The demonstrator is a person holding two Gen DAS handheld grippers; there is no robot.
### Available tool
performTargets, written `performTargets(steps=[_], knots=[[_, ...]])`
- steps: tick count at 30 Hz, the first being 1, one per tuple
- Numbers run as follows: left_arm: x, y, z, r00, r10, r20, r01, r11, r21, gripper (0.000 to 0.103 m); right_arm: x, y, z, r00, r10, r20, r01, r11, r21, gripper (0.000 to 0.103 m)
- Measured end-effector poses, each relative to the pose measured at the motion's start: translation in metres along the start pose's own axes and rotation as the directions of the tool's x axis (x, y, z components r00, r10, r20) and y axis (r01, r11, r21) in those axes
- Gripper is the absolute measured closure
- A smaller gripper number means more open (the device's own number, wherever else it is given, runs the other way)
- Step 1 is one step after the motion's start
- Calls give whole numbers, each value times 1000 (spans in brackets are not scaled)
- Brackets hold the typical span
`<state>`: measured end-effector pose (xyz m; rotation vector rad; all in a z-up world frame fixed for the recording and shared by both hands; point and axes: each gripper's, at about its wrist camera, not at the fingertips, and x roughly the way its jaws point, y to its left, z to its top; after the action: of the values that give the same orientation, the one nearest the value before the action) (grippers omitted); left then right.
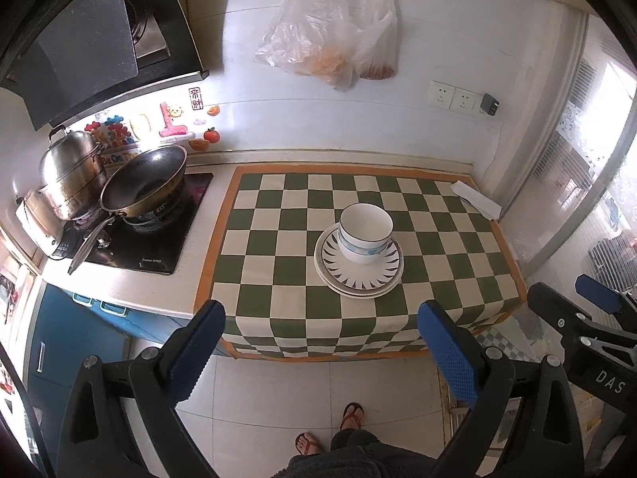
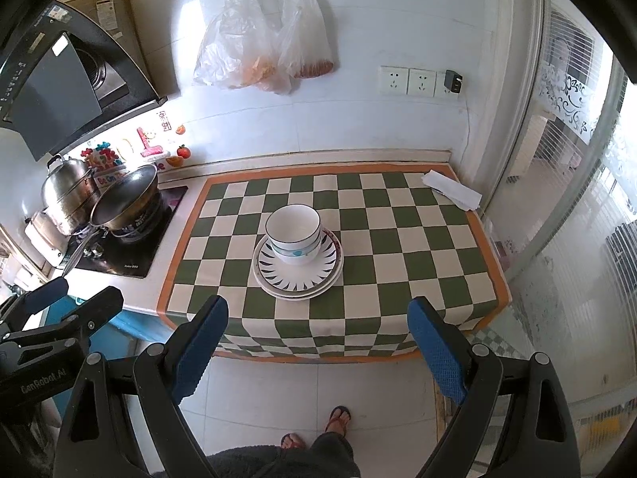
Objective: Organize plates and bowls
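I hold my left gripper (image 1: 320, 334) and my right gripper (image 2: 318, 330) above the floor in front of the counter, both with fingers spread wide and empty. The white bowl (image 1: 365, 232) sits upright on the stacked plates (image 1: 358, 275), near the middle of the checkered cloth (image 1: 278, 239).

1. Left gripper (image 1: 320, 332): held high and level, pointing forward, jaws spread wide, nothing between the blue pads (image 1: 448, 352).
2. Right gripper (image 2: 318, 330): likewise raised, jaws wide apart, empty.
3. Side by side and apart: right gripper at the right edge of the left wrist view, left gripper at the left edge of the right wrist view.
4. Below: feet (image 1: 352, 416) in flip-flops, legs in dark fleece.
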<state>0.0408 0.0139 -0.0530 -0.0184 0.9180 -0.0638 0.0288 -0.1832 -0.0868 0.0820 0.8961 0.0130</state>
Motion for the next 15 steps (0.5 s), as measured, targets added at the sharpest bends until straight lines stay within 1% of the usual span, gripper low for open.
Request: performTargets(steps=[15], knots=[[2, -2, 3, 1000, -6, -1, 6, 1000, 11, 4, -2, 1, 0, 1000, -9, 13, 9, 1000, 12, 9]])
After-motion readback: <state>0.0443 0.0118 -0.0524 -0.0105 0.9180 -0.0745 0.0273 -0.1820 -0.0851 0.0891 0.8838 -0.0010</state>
